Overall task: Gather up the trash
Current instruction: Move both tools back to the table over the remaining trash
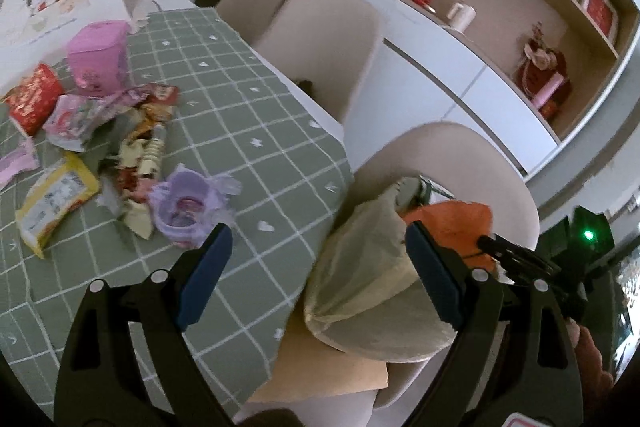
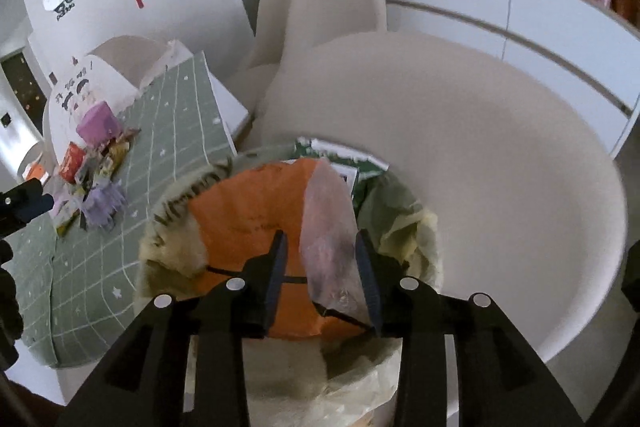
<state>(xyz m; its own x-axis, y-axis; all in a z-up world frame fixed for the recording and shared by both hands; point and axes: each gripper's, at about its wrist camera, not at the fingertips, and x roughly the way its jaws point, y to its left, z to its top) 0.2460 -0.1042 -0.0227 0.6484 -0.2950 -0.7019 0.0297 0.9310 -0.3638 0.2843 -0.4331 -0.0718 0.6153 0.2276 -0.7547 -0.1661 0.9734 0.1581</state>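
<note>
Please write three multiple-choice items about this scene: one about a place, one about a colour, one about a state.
1. Where does the trash bag sit?
A. on a chair seat
B. on the tablecloth
C. on the shelf

2. What colour is the large wrapper lying in the bag?
A. blue
B. orange
C. black

3. How is the left gripper?
A. shut on a wrapper
B. shut on the bag
C. open, holding nothing

Answers: 1 A, the bag rests on the beige chair beside the table; 2 B, it shows orange in both views; 3 C, its fingers stand wide apart with nothing between them.

Checked cloth tablecloth (image 1: 248, 131), crinkly glossy wrappers (image 1: 92, 131) (foil-like), thin translucent plastic bag (image 1: 360, 267), matt chair (image 2: 500, 155)
</note>
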